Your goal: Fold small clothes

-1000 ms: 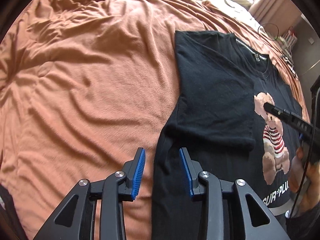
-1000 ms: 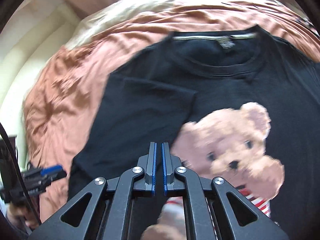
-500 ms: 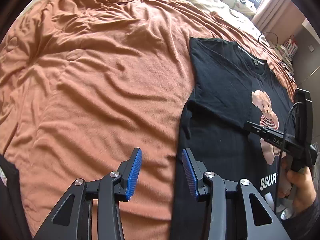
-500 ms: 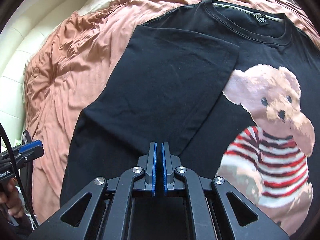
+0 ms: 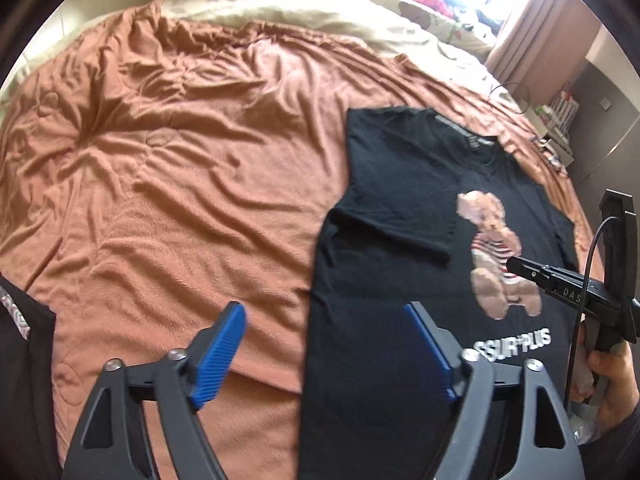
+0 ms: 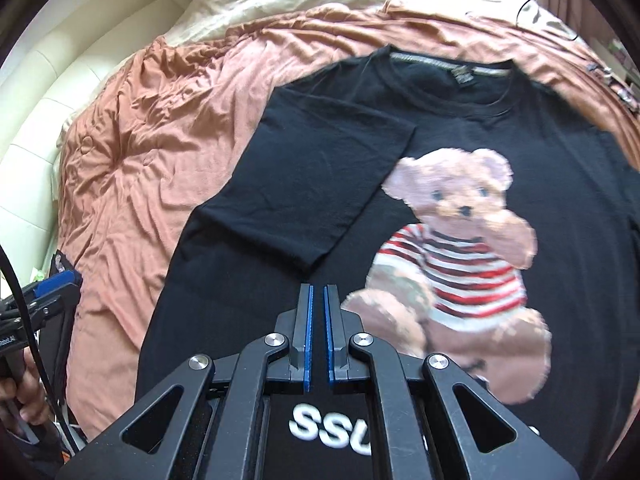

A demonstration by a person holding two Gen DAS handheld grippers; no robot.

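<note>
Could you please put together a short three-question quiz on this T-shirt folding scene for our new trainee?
1. True or false: one sleeve of the black T-shirt is already folded inward over its front.
2. Which tongs are open wide: left tongs or right tongs?
3. What animal is printed on the shirt?

Key: 1 true; 2 left tongs; 3 a teddy bear, in a striped top.

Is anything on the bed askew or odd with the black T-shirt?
Nothing is damaged. The black T-shirt lies flat on the wrinkled orange blanket, with only one sleeve folded in over the chest, beside the bear print. This looks like a fold in progress.
</note>
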